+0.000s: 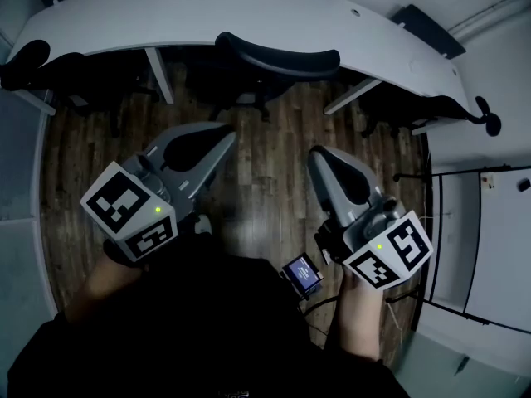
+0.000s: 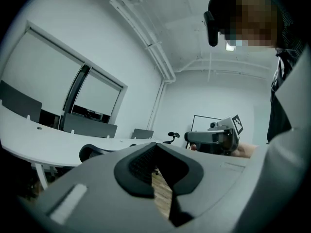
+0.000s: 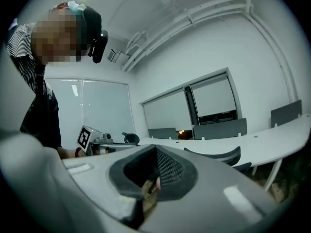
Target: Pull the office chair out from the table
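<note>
The office chair [image 1: 278,56], with a dark curved backrest, stands tucked under the curved white table [image 1: 249,11] at the top of the head view. My left gripper [image 1: 226,138] and right gripper [image 1: 319,156] hover side by side over the wooden floor, short of the chair and apart from it. Both point toward the chair, jaws shut with nothing between them. In the left gripper view the backrest [image 2: 95,152] shows beyond the closed left gripper [image 2: 156,145]. The right gripper view has the backrest [image 3: 218,157] to the right of the shut right gripper [image 3: 154,149].
Further dark chairs sit at the table's left end [image 1: 33,60] and right end [image 1: 489,123]. A framed white panel [image 1: 485,239] stands at the right. A small lit device [image 1: 303,274] hangs at the person's waist. Wooden floor [image 1: 265,181] lies between me and the chair.
</note>
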